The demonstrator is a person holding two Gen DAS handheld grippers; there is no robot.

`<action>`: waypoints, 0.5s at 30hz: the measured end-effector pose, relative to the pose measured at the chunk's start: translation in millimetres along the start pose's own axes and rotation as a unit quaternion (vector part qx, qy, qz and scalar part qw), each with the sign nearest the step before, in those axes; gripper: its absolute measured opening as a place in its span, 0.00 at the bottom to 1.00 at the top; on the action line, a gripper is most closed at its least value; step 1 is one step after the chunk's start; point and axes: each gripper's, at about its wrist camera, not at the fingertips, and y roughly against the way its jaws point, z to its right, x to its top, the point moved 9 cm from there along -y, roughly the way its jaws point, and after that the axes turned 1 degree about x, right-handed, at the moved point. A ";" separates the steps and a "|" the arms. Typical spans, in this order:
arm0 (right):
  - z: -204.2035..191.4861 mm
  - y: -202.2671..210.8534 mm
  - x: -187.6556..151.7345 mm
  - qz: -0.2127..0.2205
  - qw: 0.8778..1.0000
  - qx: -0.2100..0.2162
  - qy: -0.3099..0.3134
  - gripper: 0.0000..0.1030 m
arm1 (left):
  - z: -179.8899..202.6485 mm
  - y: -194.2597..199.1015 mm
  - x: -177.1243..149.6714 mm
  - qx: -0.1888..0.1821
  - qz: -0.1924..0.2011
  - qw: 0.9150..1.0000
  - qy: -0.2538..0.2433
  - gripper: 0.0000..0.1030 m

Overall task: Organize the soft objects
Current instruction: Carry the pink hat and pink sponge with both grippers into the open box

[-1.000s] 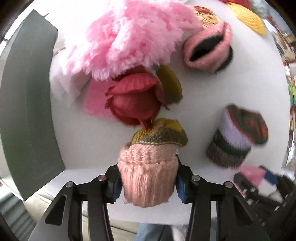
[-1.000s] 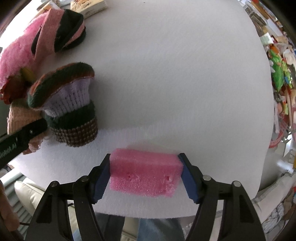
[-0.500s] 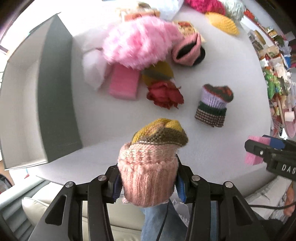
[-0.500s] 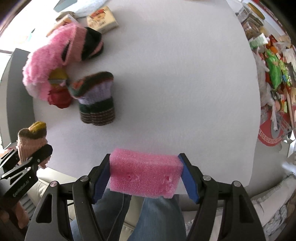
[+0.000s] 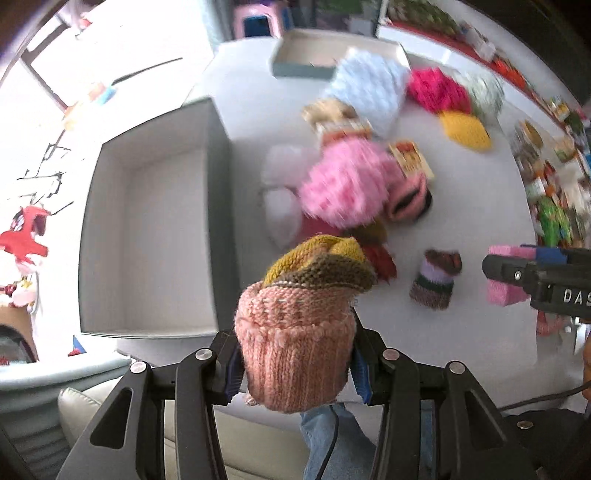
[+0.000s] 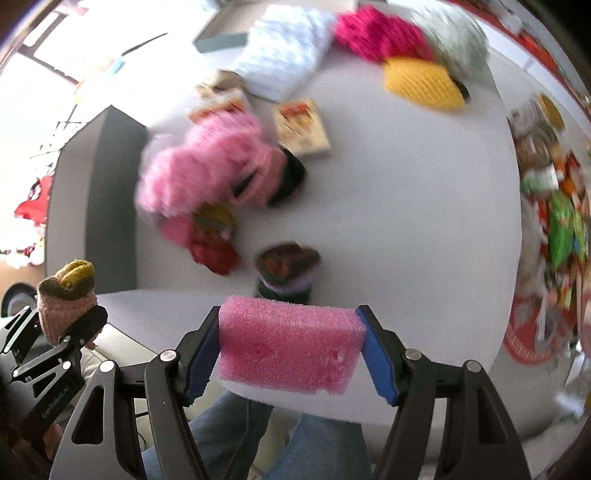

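My left gripper (image 5: 295, 369) is clamped on a knitted cup (image 5: 295, 347): ribbed salmon-pink wool in a rounded cupcake shape, topped with a floppy band of mustard and olive stitches. My right gripper (image 6: 290, 350) is closed on a pink foam block (image 6: 290, 349), a rectangular slab with a coarse, porous surface, squeezed end to end between the blue pads (image 6: 376, 358). Both are held up off the white table (image 6: 388, 221), out past its near edge.

On the table lies a fluffy pink plush (image 5: 347, 186), blurred, with a pink-rimmed dark knitted pouch (image 5: 408, 201) touching it. Nearer me stands a striped knitted cup (image 5: 436, 282) in lavender, dark green and brown, with a red crumpled fabric piece (image 6: 212, 253) just beside it. Farther off are a yellow crocheted piece (image 6: 421, 85), a magenta woolly heap (image 6: 373, 33), and a white quilted pad (image 5: 365, 86).

The large grey box (image 5: 147, 240) at the table's left side is open, and I see nothing in its pale interior. A smaller grey tray (image 5: 299, 70) sits at the far edge; what it holds I cannot tell.

The left view looks straight into the big box; the right view catches only its outer grey wall. The right view also shows my left gripper from the side, wool cup in its grip, while the left view shows the foam block beyond the right gripper's dark finger.
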 end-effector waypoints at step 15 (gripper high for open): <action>-24.7 24.6 22.7 0.015 0.995 0.007 0.098 0.71 | -45.8 33.1 -18.4 0.035 0.026 0.987 0.152 0.47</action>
